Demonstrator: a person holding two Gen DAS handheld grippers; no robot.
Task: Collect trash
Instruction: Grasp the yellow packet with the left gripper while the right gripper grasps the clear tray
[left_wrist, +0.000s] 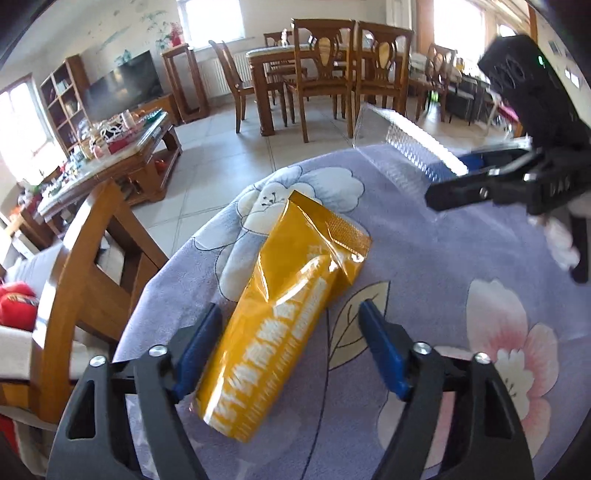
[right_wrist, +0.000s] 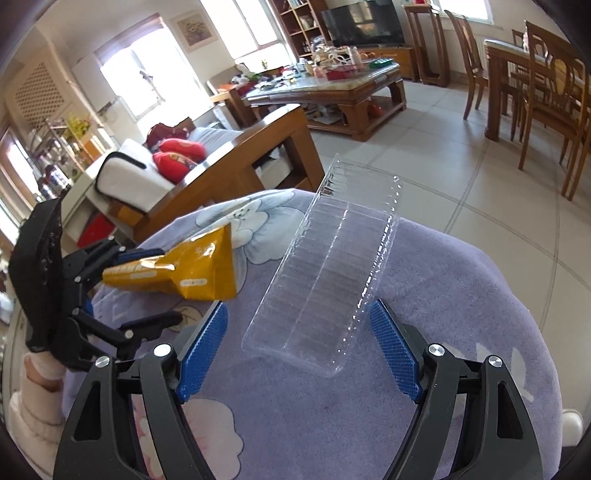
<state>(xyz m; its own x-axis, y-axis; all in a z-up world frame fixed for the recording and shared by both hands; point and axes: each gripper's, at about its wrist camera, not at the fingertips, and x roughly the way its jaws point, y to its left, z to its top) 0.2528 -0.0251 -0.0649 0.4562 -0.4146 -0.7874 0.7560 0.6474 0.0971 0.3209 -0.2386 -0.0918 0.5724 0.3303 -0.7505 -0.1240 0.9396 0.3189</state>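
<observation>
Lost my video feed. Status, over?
Left gripper open, straddling yellow wrapper. Right gripper open around clear plastic tray. Both on purple floral cloth. Nothing blocking.

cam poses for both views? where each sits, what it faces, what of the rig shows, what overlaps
Left wrist: on the left gripper, looking along its open fingers at the yellow snack bag on the purple floral cloth; right gripper at upper right.
Right wrist: on the right gripper, open, facing the clear plastic tray; left gripper and sleeved arm at left.
Shared: bag, tray, cloth.
</observation>
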